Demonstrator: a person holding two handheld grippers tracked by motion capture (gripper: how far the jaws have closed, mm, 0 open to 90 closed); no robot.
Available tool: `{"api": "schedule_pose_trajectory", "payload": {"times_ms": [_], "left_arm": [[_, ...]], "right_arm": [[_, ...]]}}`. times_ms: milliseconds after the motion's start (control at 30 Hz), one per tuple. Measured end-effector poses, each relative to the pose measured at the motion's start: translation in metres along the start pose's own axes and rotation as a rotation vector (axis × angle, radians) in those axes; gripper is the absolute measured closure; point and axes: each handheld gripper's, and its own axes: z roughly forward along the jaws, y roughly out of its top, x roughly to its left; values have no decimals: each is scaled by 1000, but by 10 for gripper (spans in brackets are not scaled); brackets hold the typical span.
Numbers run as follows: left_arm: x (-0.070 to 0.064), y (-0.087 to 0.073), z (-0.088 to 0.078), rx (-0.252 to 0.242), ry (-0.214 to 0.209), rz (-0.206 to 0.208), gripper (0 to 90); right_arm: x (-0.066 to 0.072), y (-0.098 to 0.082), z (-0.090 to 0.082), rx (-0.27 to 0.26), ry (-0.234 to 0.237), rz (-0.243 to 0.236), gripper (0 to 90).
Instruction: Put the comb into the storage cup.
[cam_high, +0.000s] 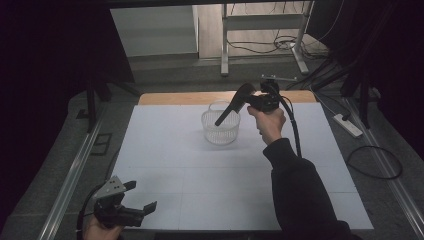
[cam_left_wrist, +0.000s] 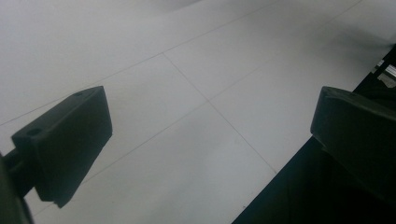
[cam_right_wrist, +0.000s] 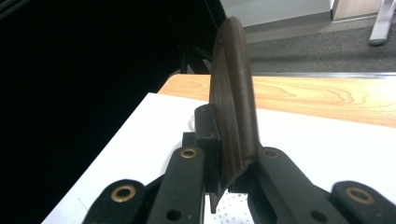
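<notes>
A dark brown ribbed utensil (cam_high: 230, 109) slants down to the left, its thin lower end inside a clear perforated basket (cam_high: 222, 136) at the far middle of the white table. My right gripper (cam_high: 252, 97) is shut on the utensil's broad upper end, just above and right of the basket. In the right gripper view the utensil (cam_right_wrist: 233, 93) stands edge-on between the two black jaws (cam_right_wrist: 236, 151), with the basket's dotted wall (cam_right_wrist: 229, 210) below. My left gripper (cam_high: 141, 196) rests open at the table's front left corner. Between its spread jaws (cam_left_wrist: 210, 140) is only bare white surface.
A white sheet (cam_high: 225, 185) covers the table, with a wooden strip (cam_high: 190, 98) bare along the far edge. The table's front edge (cam_left_wrist: 280, 172) runs close under the left gripper. On the floor lie a power strip (cam_high: 348, 125) and cables to the right; a metal frame (cam_high: 225, 50) stands behind.
</notes>
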Motion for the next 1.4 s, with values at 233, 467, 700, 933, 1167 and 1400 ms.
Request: {"api": "schedule_pose_trajectory", "payload": {"times_ms": [233,467,700,933,1167,1400], "left_arm": [[0,0,0,3,1,0,0],[0,0,1,5,6,-5,0],[0,0,0,2,42,2,0],[1,0,0,8,39,-2,0],[1,0,0,7,36,-4,0],[2,0,0,10,33,-7,0]], "right_arm": [[-1,-5,9,12,-10,-5,858],[-3,-11,16,20,-14,1,858],[-6,-20,24,39,-25,7,858],[-7,-28,34,53,-28,12,858],[-8,-33,40,53,-21,23,858],[-12,-37,42,52,-4,48,857]]}}
